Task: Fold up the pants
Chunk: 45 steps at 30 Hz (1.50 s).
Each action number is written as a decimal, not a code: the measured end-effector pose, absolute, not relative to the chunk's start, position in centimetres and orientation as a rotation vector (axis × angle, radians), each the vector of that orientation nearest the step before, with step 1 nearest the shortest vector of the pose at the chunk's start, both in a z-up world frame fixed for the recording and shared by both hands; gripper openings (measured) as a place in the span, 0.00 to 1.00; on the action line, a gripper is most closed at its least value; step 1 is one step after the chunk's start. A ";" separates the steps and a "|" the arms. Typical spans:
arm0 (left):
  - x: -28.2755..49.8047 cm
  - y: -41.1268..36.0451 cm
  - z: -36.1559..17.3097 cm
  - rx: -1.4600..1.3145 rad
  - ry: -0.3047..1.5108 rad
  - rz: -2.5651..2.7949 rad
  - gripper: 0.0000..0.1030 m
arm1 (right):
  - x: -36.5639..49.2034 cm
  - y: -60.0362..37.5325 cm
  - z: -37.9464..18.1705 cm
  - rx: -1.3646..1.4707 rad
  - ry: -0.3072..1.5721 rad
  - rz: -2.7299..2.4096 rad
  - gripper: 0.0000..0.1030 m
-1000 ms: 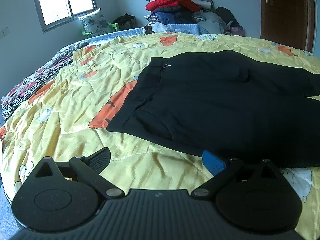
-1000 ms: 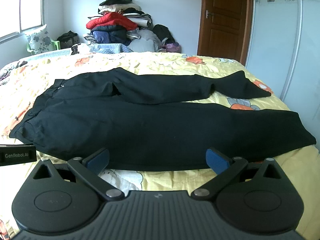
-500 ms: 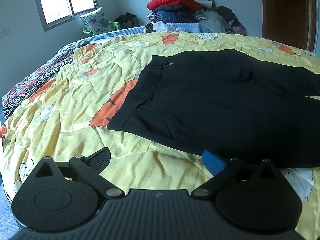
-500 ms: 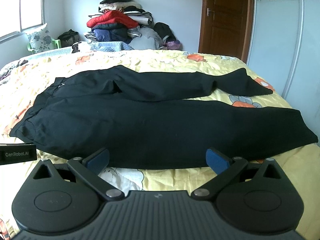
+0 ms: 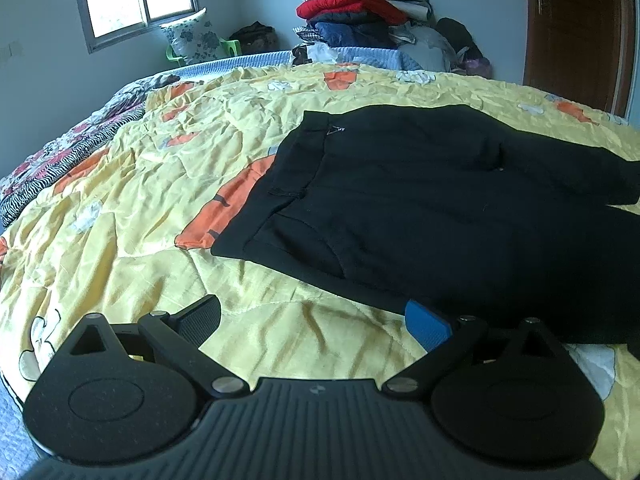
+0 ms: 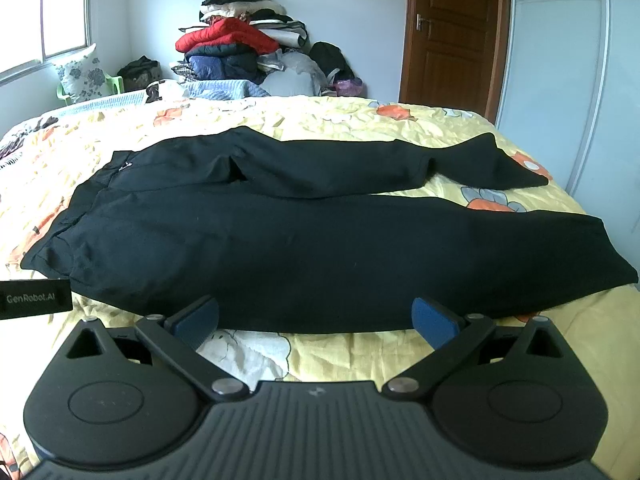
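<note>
Through the left wrist view I see my left hand-held gripper (image 5: 313, 322) spread apart and empty near the waistband of the black pants (image 5: 420, 200) on the yellow bed (image 5: 132, 240), while the right wrist view shows my right hand-held gripper (image 6: 316, 320) likewise apart, empty, at the bed's near edge by the pants' closer leg (image 6: 320, 256).

The pants (image 6: 304, 240) are lying flat across the quilt (image 6: 352, 120), waistband to the left, legs running right. Behind the bed, a clothes pile (image 6: 244, 48) is sitting left of the door (image 6: 452, 36).
</note>
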State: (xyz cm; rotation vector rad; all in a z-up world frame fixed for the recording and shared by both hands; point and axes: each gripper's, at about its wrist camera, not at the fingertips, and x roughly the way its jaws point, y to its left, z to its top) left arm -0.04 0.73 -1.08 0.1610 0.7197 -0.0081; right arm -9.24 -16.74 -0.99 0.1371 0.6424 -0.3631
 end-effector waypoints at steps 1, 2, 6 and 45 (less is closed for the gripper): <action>0.0 0.7 -1.1 0.160 0.719 -0.008 0.98 | -9.3 -16.7 -1.1 0.127 0.623 -0.366 1.00; -0.1 0.7 -1.1 0.160 0.718 -0.008 0.98 | -9.3 -16.7 -1.1 0.123 0.616 -0.367 1.00; -0.1 0.8 -1.0 0.154 0.719 -0.006 0.98 | -9.3 -16.6 -1.3 0.109 0.583 -0.370 1.00; 17.8 2.0 -2.0 0.212 0.739 0.152 0.97 | 30.8 -26.7 0.5 0.173 0.692 0.320 1.00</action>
